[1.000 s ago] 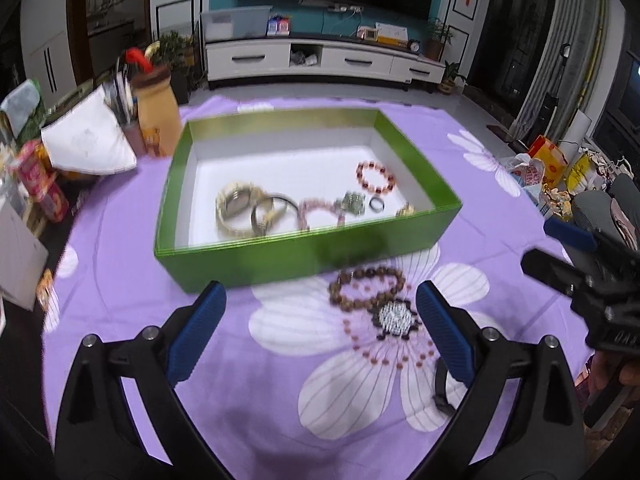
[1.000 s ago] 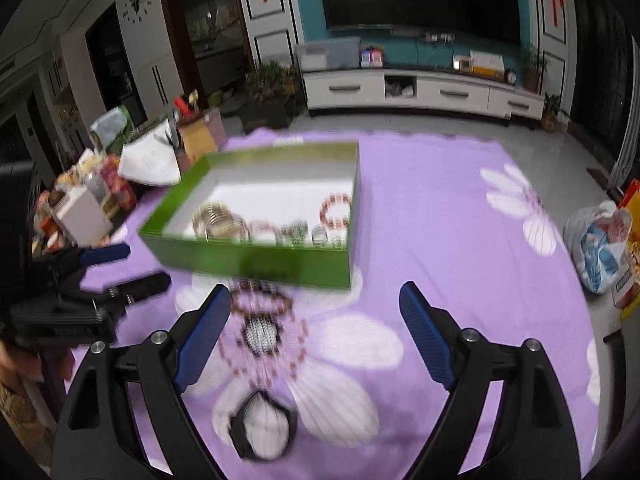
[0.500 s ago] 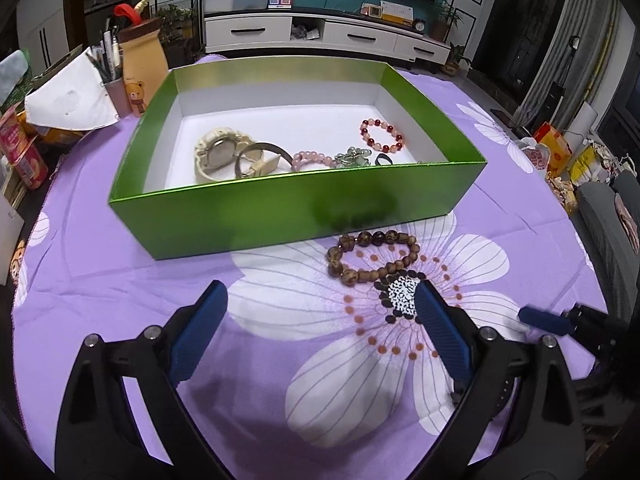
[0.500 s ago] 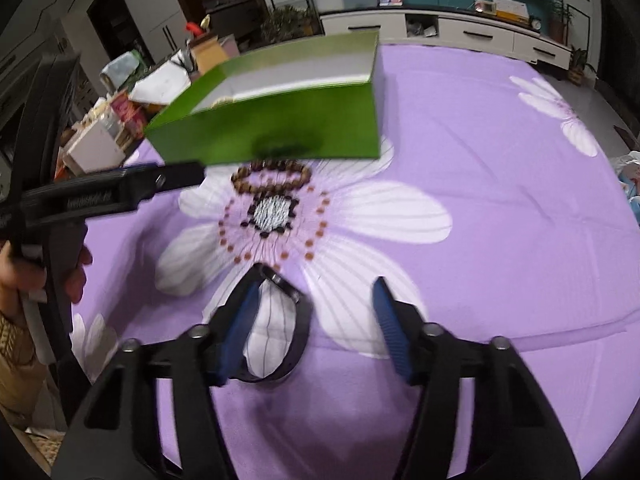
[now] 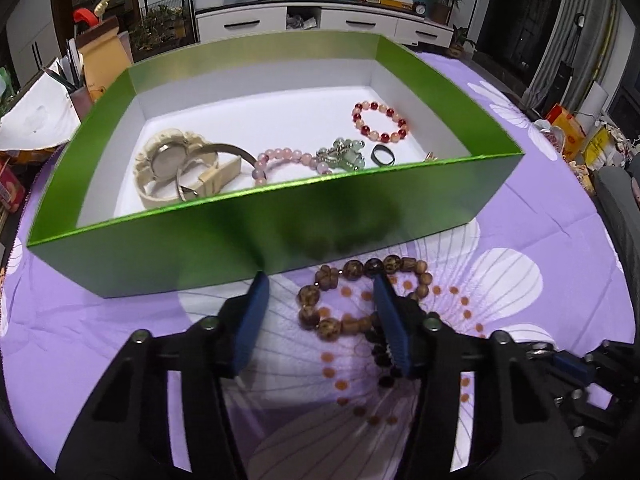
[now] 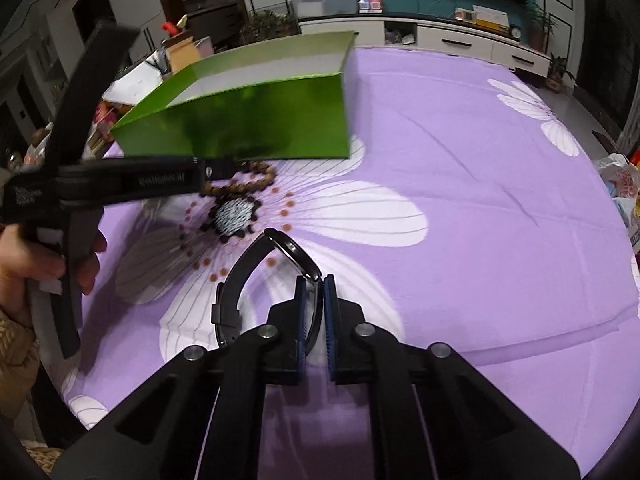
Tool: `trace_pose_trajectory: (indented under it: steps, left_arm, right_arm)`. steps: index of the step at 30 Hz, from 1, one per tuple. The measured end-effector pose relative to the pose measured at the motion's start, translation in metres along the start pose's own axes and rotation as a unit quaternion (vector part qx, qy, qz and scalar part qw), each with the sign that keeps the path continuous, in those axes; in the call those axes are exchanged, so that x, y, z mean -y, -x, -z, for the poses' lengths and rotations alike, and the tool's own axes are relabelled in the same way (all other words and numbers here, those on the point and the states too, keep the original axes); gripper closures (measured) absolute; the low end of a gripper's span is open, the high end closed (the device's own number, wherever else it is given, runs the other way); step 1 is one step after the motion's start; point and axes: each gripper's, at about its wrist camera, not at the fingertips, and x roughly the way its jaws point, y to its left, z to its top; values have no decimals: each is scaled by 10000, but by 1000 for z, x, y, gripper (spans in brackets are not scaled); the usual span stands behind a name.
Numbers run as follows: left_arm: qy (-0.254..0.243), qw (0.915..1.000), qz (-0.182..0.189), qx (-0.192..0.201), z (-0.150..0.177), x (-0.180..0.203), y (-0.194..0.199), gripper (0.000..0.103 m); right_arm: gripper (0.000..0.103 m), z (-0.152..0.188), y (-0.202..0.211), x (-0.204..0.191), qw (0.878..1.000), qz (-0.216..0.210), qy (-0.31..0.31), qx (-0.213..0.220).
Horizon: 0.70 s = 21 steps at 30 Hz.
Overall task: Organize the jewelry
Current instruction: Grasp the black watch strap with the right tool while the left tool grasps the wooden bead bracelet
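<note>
A green box (image 5: 180, 252) with a white floor holds a cream watch (image 5: 168, 160), a pink bead bracelet (image 5: 276, 160), a red bead bracelet (image 5: 378, 122), a pale green charm piece (image 5: 344, 156) and a black ring (image 5: 382, 156). A brown wooden bead bracelet (image 5: 340, 294) lies on the purple cloth in front of the box, between the half-closed fingers of my left gripper (image 5: 320, 304). My right gripper (image 6: 316, 300) is shut on a black wristwatch (image 6: 256, 272) near the table's front. The left gripper also shows in the right wrist view (image 6: 120, 180).
The purple flowered tablecloth (image 6: 460, 160) covers the table. Paper, a brown pen holder (image 5: 102, 60) and boxes crowd the far left edge. Bags (image 5: 572, 136) lie off the table's right side.
My left gripper moved forward and narrowed around the wooden bead bracelet. My right gripper dropped to the cloth and closed on the black wristwatch.
</note>
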Motion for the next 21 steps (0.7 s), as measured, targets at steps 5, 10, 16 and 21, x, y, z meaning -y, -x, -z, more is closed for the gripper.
trace_pose_trajectory:
  steps: [5, 10, 16, 21]
  left_arm:
    - [-300, 9994, -117, 97, 0, 10, -3, 73]
    - [-533, 9985, 8, 138, 6, 21, 0, 92]
    - [-364, 9991, 200, 63, 9, 16, 5, 93]
    - [-249, 9989, 352, 201, 9, 10, 24, 93]
  right_arm:
    - [95, -3, 7, 10, 9998, 6, -134, 131]
    - [95, -3, 14, 12, 9995, 20, -215, 220]
    - [95, -5, 18, 13, 9993, 40, -261, 261]
    - [95, -6, 21, 13, 9991, 30, -285, 301]
